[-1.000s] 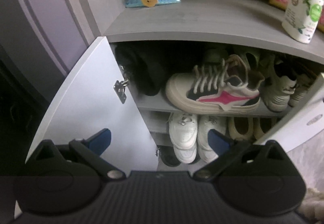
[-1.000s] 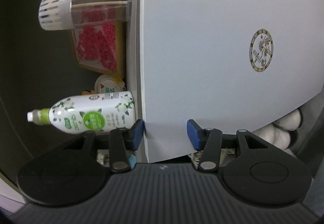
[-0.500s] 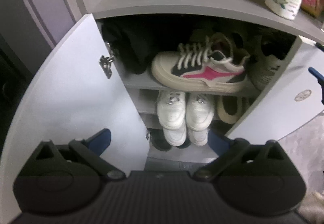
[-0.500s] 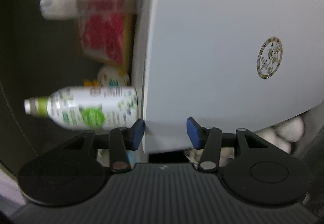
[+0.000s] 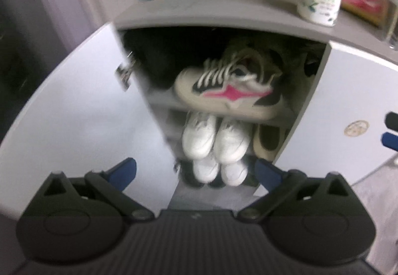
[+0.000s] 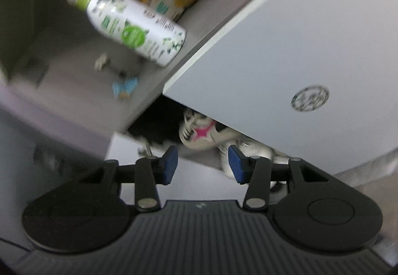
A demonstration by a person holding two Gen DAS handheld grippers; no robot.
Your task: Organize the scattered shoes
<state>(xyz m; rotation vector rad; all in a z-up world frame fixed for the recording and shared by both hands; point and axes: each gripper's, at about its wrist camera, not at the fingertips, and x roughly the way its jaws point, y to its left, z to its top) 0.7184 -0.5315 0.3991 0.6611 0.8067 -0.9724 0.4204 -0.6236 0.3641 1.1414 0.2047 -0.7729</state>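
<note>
The right door (image 5: 348,111) now stands far more closed than a second ago, and the right gripper (image 6: 202,163), released, has drawn clear of its edge. The left gripper (image 5: 195,171) hangs spread and empty before the gap. The pink-striped sneaker (image 5: 228,92) lies sideways on the upper shelf (image 5: 159,102), white sneakers (image 5: 215,140) paired below; shutting the cupboard seems underway.

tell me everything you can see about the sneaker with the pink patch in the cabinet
The cream low-top sneaker with a pink side patch lies side-on on the cabinet's upper inner shelf, toe pointing left. It has a thick pale sole, a dark panel under cream laces, and an open collar. It sits above a pair of white sneakers. Neither tool touches it. Motion blur hides finer detail.
</note>
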